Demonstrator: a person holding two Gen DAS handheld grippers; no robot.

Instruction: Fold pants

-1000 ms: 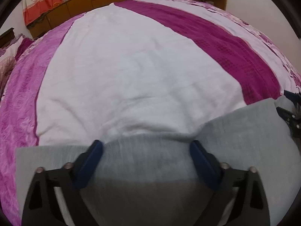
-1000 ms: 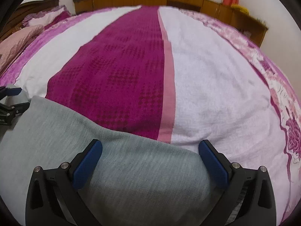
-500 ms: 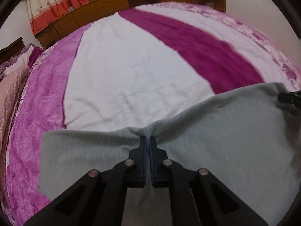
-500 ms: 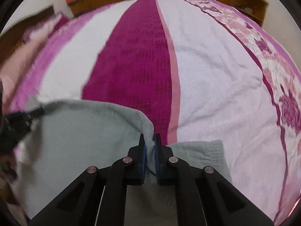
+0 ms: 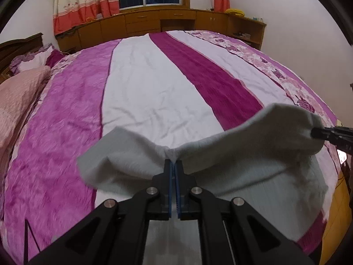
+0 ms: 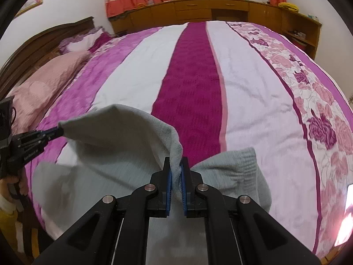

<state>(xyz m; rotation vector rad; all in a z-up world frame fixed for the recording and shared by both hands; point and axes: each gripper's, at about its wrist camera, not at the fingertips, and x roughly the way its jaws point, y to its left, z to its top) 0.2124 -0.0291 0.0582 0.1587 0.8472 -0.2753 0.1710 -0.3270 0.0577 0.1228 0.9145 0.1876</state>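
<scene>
Item: pale grey fleece pants (image 5: 253, 170), soft knit, hanging lifted above the near part of a wide bed. The long axis is running side to side across both wrist views, from one gripper to the other, with the gripped top edge sagging in a curve between the two pinch points and the rest of the cloth draping down toward the camera. Which end is the waist cannot be told.

Left gripper (image 5: 175, 165): black frame with blue pads, jaws pressed together and pinching a small gathered fold of the grey edge. A loose corner of cloth is flopping out to the left of the pinch. In the right wrist view this gripper (image 6: 58, 130) is showing at the left edge, its tip biting the far corner of the fabric.

Right gripper (image 6: 175, 170): same build, jaws clamping a thick bunched roll of the grey fabric. A ribbed flap is hanging just to its right. In the left wrist view it (image 5: 314, 132) is entering from the right edge, nipping the cloth's corner.

Support: bedspread (image 5: 143, 101) in magenta, white and pink floral stripes, lying beneath the pants.

Containers: wooden cabinets (image 5: 176, 21) are standing along the far wall, doors closed, contents not visible.
</scene>
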